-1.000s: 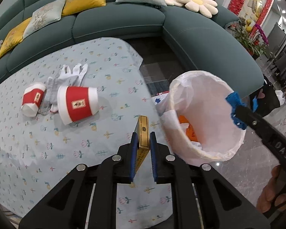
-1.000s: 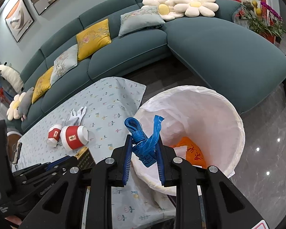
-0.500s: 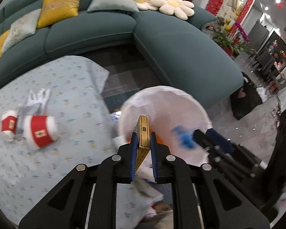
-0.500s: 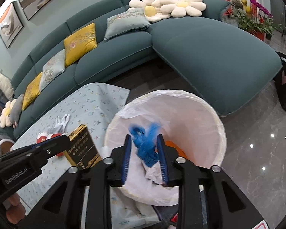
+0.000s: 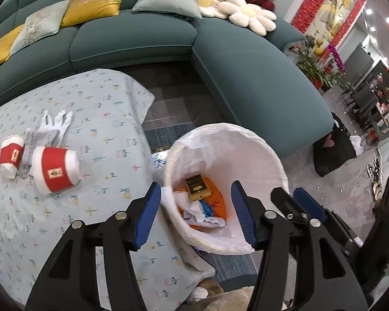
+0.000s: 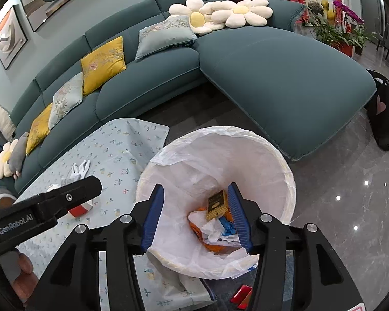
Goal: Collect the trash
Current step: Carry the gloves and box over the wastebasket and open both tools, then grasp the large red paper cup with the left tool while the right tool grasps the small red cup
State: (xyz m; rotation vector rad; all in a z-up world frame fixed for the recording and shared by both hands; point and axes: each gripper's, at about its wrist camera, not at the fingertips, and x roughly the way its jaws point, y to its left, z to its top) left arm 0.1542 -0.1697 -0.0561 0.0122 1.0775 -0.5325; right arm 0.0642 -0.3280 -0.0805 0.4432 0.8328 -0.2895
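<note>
A white-lined trash bin (image 5: 277,160) (image 6: 287,181) stands on the floor beside the table. Inside lie a gold box (image 5: 197,185) (image 6: 216,204), blue scrap (image 5: 207,208) (image 6: 227,226), orange wrapper and white paper. My left gripper (image 5: 194,215) is open and empty above the bin. My right gripper (image 6: 195,215) is open and empty above the bin too. A large red-and-white cup (image 5: 55,169), a small one (image 5: 9,155) and white gloves (image 5: 51,127) lie on the tablecloth (image 5: 39,220).
A teal sectional sofa (image 6: 272,72) with cushions curves behind the table and bin. A red item (image 6: 241,292) lies on the floor by the bin. A black bag (image 6: 383,114) stands at the right. Glossy grey floor lies to the right.
Both grippers moved over the bin and opened. The gold box left the left gripper and the blue scrap left the right gripper; both now lie in the bin.
</note>
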